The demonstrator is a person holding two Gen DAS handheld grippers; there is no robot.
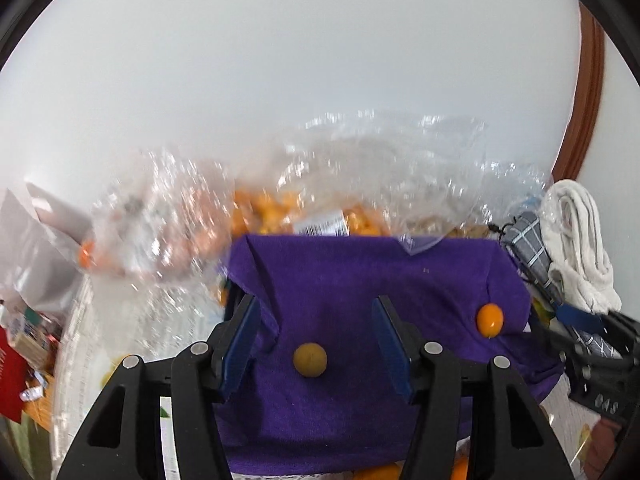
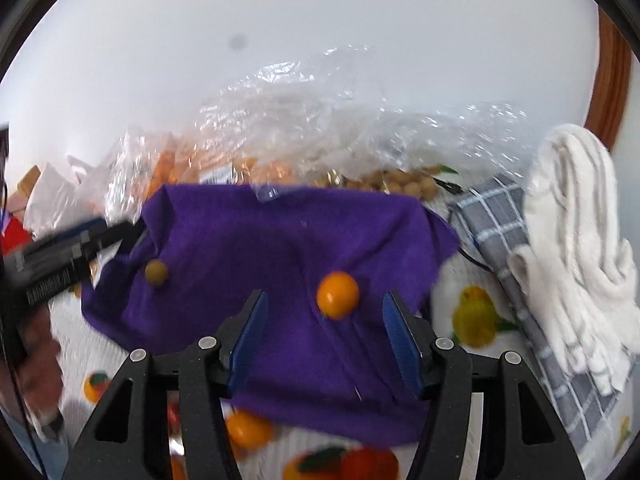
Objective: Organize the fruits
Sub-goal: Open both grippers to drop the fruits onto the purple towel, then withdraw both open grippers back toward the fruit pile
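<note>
White wall backs a fruit-print surface where a purple fleece cloth (image 1: 360,320) lies. Left gripper (image 1: 316,344) jaws stand part open and empty, a small dull-orange round fruit (image 1: 310,360) straight ahead between them; right gripper (image 2: 324,338) likewise, a brighter orange round fruit (image 2: 338,295) just ahead.

This looks like a home, probably a dining corner. The table wears a white cloth printed with fruits (image 2: 476,316), folded towels (image 2: 576,248) lie at its right edge, clear bags of small fruits (image 2: 288,136) stand against a plain white wall (image 2: 320,20), beside a brown wooden door frame (image 2: 614,76).
</note>
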